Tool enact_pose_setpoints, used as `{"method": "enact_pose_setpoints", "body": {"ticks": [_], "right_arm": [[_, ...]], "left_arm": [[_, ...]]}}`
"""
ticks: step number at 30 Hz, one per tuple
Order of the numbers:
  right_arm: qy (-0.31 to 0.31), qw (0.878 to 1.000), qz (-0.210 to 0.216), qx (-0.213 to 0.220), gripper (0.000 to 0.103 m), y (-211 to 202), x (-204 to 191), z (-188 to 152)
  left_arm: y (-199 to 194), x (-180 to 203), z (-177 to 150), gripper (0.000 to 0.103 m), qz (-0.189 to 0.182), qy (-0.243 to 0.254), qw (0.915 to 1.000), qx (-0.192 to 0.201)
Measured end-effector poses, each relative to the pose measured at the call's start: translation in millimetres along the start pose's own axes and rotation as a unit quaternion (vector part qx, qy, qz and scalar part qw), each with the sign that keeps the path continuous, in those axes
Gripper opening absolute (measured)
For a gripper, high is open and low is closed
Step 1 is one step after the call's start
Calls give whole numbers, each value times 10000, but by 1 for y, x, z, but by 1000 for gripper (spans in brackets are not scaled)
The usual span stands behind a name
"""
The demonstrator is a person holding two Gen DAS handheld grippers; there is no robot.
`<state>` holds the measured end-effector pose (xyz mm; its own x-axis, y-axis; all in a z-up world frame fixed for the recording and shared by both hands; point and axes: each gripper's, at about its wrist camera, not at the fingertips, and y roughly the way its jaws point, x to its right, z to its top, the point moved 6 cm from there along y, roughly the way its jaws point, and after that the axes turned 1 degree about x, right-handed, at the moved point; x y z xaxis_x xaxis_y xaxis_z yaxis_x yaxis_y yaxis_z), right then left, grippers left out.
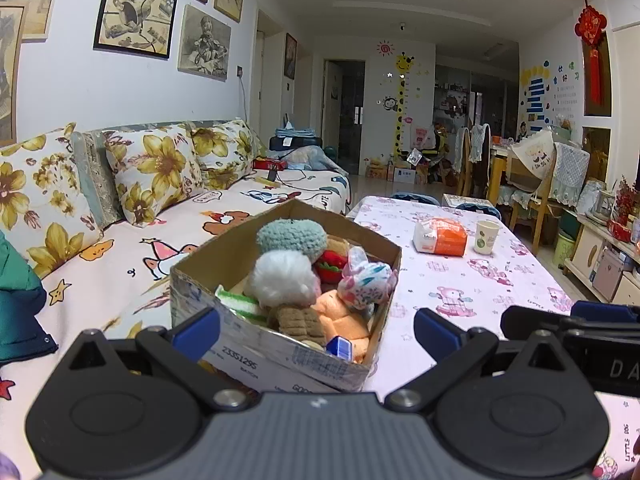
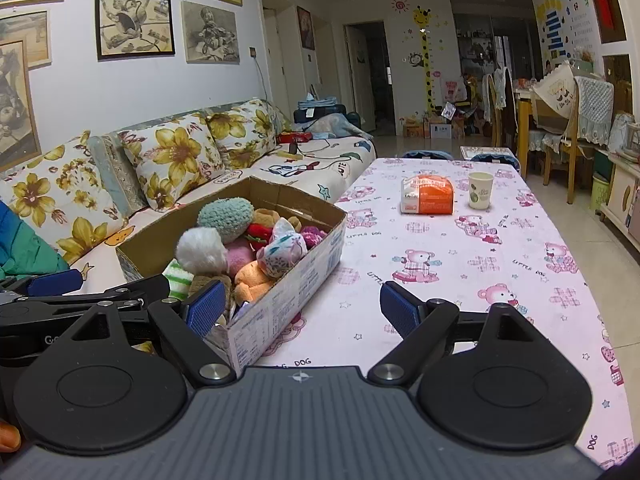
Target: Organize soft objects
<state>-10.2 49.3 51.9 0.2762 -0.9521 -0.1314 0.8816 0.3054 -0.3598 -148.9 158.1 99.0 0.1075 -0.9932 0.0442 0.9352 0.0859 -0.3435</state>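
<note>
1. The table (image 2: 460,248), under a pink cloth printed with bears, ran away from both cameras; no soft toy lay loose on the cloth that showed.
2. The cardboard box (image 2: 288,276) stood at the table's near left corner, along the edge beside the sofa (image 2: 168,160).
3. The soft toys filled that box in a heap: a teal crocheted ball (image 1: 291,237) toward the far end, a white pompom (image 1: 282,277) in the middle, a patterned fabric bunny (image 1: 364,280) against the right wall, an orange plush (image 1: 344,314) near the front.
4. A tissue pack (image 2: 427,195) and a paper cup (image 2: 480,190) sat well apart from the box, toward the far end.
5. The left gripper (image 1: 316,330) hung released, its jaws wide apart over the box's near end and holding nothing.
6. The right gripper (image 2: 302,308) was likewise spread and empty, just right of the box's near corner.
7. As a judgement: toys gathered in the box would fit sorting finished, or a full box about to be unpacked; the scene did not settle which, so no particular move followed.
</note>
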Motion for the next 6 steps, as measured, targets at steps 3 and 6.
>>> {"method": "enact_pose_setpoints", "body": {"ticks": [3,6], "right_arm": [[54,10000,7,-43,103,3,3,-3],[144,9999,26,-81,103,6,10,-4]], "left_arm": [[4,3,-2,102,2,42,10000,-47],[9,10,-3,102,-35,77,9999,-81]]}}
